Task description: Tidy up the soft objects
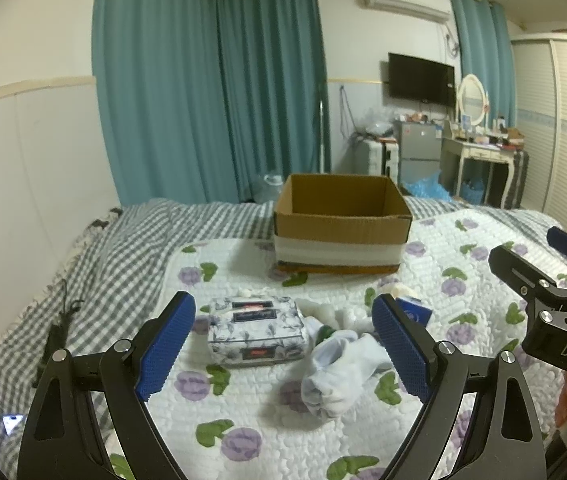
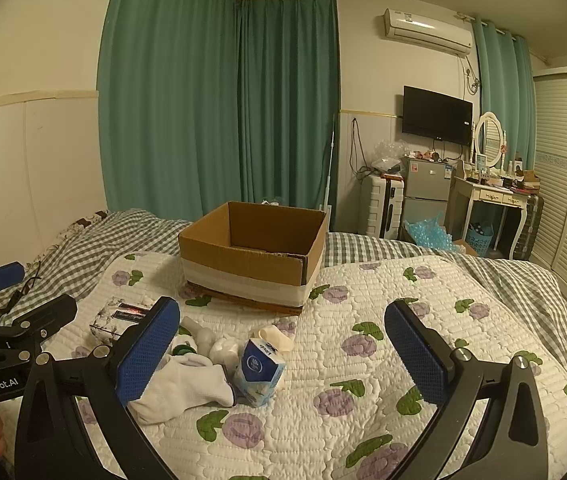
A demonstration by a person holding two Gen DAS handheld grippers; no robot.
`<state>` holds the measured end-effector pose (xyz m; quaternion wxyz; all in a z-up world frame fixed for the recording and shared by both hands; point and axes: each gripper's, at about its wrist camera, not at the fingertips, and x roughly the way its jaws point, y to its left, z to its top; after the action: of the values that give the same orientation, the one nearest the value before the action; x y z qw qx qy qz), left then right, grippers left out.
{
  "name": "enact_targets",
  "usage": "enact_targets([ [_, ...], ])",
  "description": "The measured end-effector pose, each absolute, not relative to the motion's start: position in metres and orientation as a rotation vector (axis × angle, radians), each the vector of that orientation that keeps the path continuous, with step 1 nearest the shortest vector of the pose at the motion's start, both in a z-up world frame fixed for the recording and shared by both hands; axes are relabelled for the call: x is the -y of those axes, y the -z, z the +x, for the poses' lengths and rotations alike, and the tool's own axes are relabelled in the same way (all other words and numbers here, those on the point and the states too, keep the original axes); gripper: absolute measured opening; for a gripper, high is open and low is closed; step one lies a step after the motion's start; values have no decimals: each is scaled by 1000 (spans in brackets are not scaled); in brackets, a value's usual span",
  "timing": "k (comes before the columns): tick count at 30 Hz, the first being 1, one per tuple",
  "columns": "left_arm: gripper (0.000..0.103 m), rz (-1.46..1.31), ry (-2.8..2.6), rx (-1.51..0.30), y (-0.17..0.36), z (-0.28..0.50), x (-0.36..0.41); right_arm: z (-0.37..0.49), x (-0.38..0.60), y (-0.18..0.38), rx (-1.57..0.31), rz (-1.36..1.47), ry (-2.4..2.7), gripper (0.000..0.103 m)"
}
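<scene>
Both my claws hang released, left gripper [image 1: 283, 340] over the white socks [image 1: 339, 372] and floral tissue pack [image 1: 257, 330], right gripper [image 2: 283, 354] beside the blue tissue packet [image 2: 259, 372]; beyond, the cardboard box [image 1: 341, 224] sits on the quilt [image 2: 363, 360].

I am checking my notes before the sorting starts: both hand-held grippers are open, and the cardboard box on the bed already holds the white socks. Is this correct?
Not quite. The white socks are not in the cardboard box; they lie on the quilt in front of it, and the right wrist view shows nothing inside the box. The rest holds: the left hand-held gripper and right hand-held gripper are both open.
</scene>
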<state>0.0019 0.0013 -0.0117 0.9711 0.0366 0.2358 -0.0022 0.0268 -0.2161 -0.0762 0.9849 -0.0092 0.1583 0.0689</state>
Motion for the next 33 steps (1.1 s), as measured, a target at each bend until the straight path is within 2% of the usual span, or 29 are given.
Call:
enact_targets([
  [33, 92, 75, 5, -475, 13, 0, -1, 27, 218, 78, -326, -23, -137, 103],
])
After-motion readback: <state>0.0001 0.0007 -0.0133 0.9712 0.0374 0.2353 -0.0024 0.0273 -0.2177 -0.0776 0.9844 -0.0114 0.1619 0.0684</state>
